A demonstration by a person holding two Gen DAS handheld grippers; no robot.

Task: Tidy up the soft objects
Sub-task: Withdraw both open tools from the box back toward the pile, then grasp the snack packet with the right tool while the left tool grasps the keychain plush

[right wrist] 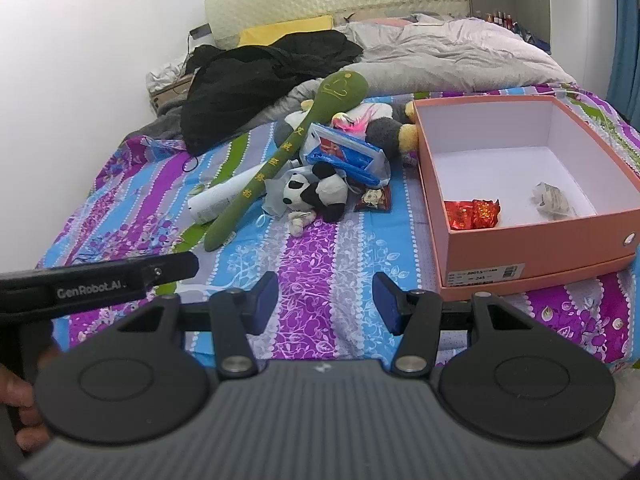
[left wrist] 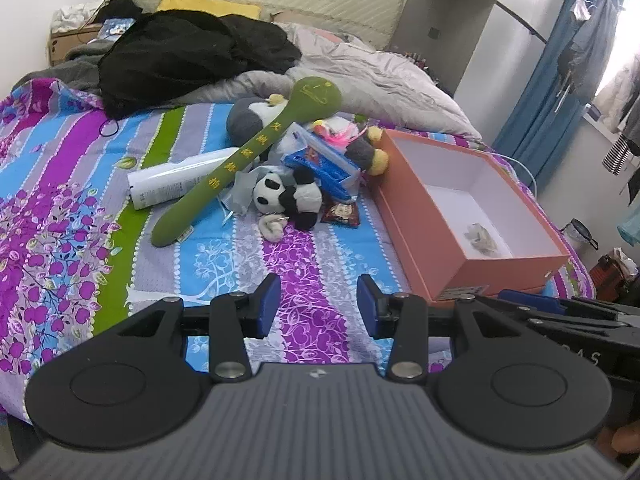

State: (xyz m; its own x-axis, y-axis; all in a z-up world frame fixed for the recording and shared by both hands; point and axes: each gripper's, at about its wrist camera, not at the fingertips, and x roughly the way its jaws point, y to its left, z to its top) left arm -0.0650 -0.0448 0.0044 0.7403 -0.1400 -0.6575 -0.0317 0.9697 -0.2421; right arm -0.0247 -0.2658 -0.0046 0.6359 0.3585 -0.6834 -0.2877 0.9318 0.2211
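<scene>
Left wrist view puts your left gripper [left wrist: 318, 304], parted and empty like your right gripper [right wrist: 325, 303], short of the panda plush [left wrist: 289, 197], which lies straight ahead, long axis crosswise, left of the orange box [left wrist: 448, 248].

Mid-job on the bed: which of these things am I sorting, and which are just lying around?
For the job:
- panda plush
- long green plush
- grey and yellow plush
- orange box, apparently the bin, already holding a red wrapper

Just lying about:
- white bottle
- blue packet
- black clothes
- grey duvet
</scene>
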